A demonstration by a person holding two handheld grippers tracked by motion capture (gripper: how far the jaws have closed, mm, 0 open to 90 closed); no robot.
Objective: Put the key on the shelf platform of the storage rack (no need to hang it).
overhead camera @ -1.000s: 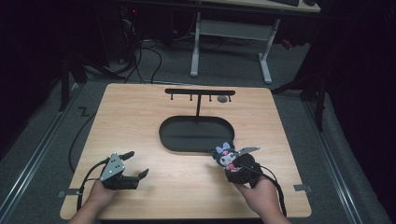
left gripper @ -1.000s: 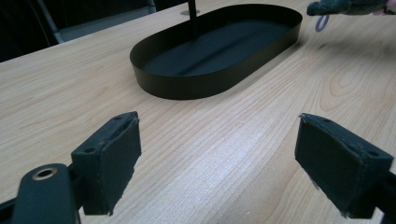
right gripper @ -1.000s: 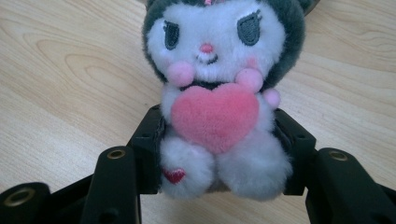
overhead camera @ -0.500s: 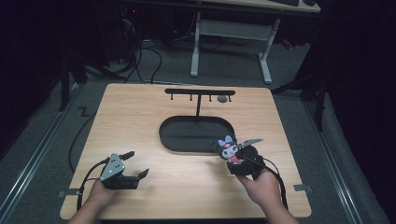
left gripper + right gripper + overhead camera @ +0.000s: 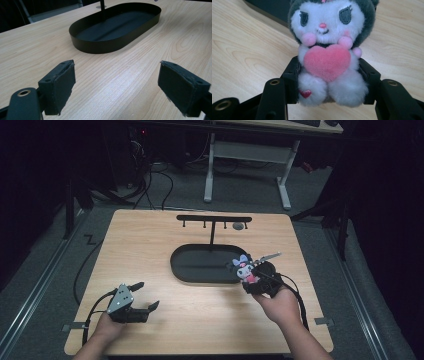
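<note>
Plush toy [image 5: 329, 50]: white face, dark grey hood, pink nose and cheeks, pink heart at chest, small red heart on one foot.
Tray [image 5: 192, 270]: matte black, plain.
Hook stand [image 5: 212, 220]: black.
Tabletop [image 5: 150, 245]: pale wood, wavy grain.
Right claw [image 5: 329, 82]: black, brass-coloured rivets.
Left claw [image 5: 122, 82]: black pads, grey plate on top.
Floor [image 5: 50, 265]: grey.

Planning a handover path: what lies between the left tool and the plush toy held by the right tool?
Bare wooden table in the high view; the black tray sits just beyond that line, between left tool and plush toy.
</note>
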